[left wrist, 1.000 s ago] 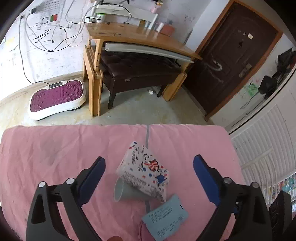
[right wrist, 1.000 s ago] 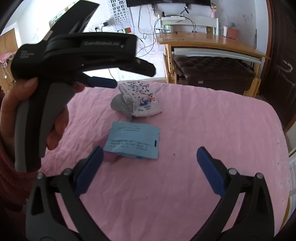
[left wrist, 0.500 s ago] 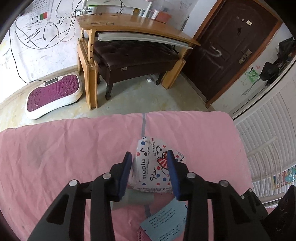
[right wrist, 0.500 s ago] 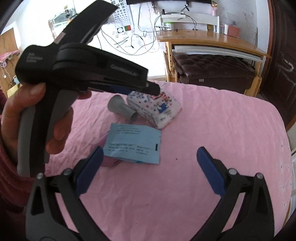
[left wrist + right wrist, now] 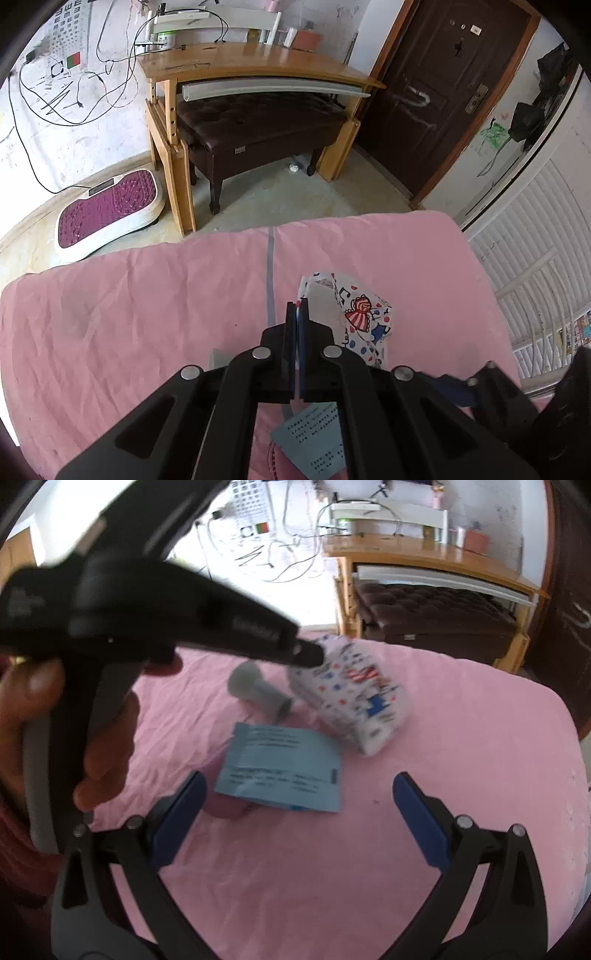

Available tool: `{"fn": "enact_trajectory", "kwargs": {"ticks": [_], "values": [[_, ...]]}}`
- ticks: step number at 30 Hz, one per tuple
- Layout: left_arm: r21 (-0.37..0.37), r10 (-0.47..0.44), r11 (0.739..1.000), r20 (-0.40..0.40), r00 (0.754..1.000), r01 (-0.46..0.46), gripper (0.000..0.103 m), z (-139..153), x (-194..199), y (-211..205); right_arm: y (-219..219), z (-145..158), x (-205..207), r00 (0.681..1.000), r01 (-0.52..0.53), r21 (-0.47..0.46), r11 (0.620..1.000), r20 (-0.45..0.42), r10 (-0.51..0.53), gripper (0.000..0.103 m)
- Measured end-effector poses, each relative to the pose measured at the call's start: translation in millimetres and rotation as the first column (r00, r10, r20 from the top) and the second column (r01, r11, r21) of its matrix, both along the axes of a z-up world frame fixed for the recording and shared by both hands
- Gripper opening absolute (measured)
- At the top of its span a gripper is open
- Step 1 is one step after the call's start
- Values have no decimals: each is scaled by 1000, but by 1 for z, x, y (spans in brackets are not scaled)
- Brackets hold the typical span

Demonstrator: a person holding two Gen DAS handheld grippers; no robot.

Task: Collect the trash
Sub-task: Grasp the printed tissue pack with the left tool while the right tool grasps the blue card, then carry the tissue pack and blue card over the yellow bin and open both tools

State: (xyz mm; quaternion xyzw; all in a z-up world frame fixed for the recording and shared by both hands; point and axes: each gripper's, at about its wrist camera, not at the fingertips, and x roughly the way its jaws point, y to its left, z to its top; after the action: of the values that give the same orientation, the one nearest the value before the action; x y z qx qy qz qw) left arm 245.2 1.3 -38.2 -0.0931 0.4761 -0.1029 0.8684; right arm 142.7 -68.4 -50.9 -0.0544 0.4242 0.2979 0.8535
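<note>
The left gripper point(image 5: 298, 308) has its jaws pinched together on an edge of the tissue pack point(image 5: 360, 325), a white wrapper printed with red and blue cartoons. In the right wrist view the pack point(image 5: 351, 698) hangs from that gripper's tip point(image 5: 308, 656), tilted; I cannot tell whether its lower end touches the pink sheet point(image 5: 461, 738). A hand point(image 5: 55, 716) grips the left tool's handle.

Just beside the pack lies a grey cup point(image 5: 258, 690) on its side, mouth toward the left. Nearer the camera sits a blue slip point(image 5: 280, 771) with printed lines, flat on the sheet, with a dark pink thing point(image 5: 229, 808) partly under its left corner; what it is I cannot make out.

The right gripper point(image 5: 297, 818) hangs above the sheet with its blue pads spread wide, holding nothing, the slip lying between and just beyond them.

Past the bed stand a wooden desk point(image 5: 258, 64), a dark bench point(image 5: 258, 125) under it and a brown door point(image 5: 443, 81).
</note>
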Motion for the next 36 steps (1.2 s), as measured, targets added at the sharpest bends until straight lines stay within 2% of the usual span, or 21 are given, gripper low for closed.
{"fn": "enact_trajectory", "kwargs": {"ticks": [6, 11, 12, 14, 17, 19, 30, 36], "values": [[-15, 13, 1000, 34, 999, -12, 0, 13, -7, 7, 14, -4, 10, 1000, -11, -11, 1000, -15, 11, 97], [-23, 24, 999, 51, 998, -22, 0, 20, -10, 14, 9, -7, 20, 999, 15, 22, 1000, -50, -14, 95], [-22, 25, 999, 53, 998, -23, 0, 21, -10, 15, 9, -8, 20, 998, 18, 23, 1000, -52, -17, 92], [-14, 26, 1000, 57, 998, -25, 0, 21, -12, 16, 8, -7, 20, 999, 30, 10, 999, -39, -30, 71], [-10, 23, 1000, 57, 998, -22, 0, 21, -12, 17, 9, -8, 20, 999, 32, -10, 999, -25, -32, 67], [3, 17, 1000, 59, 998, -17, 0, 21, -14, 16, 9, -9, 20, 999, 33, -25, 999, -9, -33, 56], [29, 46, 998, 95, 994, -49, 0, 33, -21, 8, -5, -2, 13, 998, 55, -36, 998, 24, -54, 51], [60, 48, 997, 114, 992, -56, 0, 39, -26, -3, -33, 6, 8, 992, 113, -46, 993, 55, -110, 52]]}}
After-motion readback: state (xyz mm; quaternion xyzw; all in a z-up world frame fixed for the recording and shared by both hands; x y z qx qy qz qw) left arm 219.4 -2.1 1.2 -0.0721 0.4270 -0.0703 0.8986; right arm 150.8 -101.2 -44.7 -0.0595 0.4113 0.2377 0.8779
